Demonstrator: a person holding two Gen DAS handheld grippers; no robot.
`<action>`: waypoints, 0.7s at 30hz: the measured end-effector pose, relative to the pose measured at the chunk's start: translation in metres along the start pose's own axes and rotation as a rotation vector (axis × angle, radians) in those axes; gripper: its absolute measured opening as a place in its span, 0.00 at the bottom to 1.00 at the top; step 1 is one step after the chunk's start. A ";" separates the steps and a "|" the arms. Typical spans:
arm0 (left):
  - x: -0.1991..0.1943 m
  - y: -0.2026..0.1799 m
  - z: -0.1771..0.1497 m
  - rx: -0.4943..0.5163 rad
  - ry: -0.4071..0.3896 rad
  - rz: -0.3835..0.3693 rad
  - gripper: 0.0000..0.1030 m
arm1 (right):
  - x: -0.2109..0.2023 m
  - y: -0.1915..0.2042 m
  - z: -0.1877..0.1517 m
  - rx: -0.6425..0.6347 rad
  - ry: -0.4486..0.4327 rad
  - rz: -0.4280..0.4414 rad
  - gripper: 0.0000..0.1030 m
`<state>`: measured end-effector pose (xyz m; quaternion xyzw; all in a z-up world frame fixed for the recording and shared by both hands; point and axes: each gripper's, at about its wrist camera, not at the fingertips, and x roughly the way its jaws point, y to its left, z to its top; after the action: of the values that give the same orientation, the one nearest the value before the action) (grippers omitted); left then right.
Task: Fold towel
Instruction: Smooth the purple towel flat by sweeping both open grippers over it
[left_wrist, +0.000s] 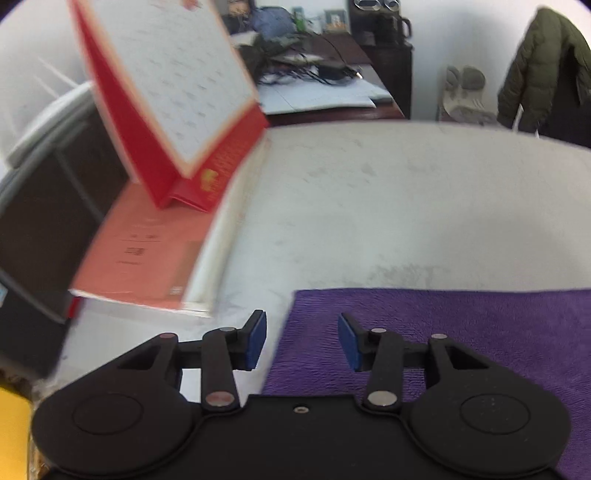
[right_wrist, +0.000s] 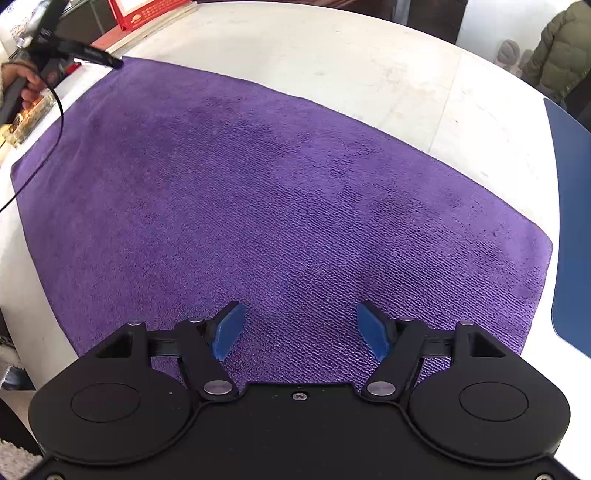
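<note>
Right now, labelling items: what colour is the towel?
Purple towel, plain with a ribbed weave; the right wrist view shows it best.

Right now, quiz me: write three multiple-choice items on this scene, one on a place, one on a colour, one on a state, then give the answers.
1. Where does the red desk calendar stand?
A. on the purple towel
B. on an orange-red book beside the table
C. on the blue sheet

2. What colour is the towel?
A. green
B. white
C. purple

3. How do both tools stand?
A. jaws apart, nothing between them
B. clamped on a towel corner
C. shut tight with pads touching

Answers:
1 B, since the left wrist view shows the calendar propped on the orange-red book, off the white table.
2 C, since the cloth spread flat on the table is purple in both views.
3 A, since the left tool and the right tool each show a clear gap between their blue pads, with the towel lying untouched below.
</note>
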<state>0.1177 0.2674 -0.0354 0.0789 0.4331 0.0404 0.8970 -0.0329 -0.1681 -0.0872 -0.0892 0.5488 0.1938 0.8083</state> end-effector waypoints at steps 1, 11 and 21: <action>-0.016 0.007 -0.004 0.000 -0.002 0.013 0.40 | -0.002 -0.002 -0.001 0.008 -0.012 0.007 0.66; -0.091 0.013 -0.089 0.001 0.144 0.024 0.40 | -0.041 0.004 -0.027 0.006 -0.134 0.048 0.66; -0.077 -0.040 -0.132 0.021 0.205 0.030 0.40 | -0.055 0.021 -0.053 0.009 -0.124 0.087 0.66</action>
<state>-0.0331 0.2308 -0.0640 0.0903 0.5219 0.0572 0.8463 -0.1046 -0.1801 -0.0555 -0.0493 0.5018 0.2316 0.8320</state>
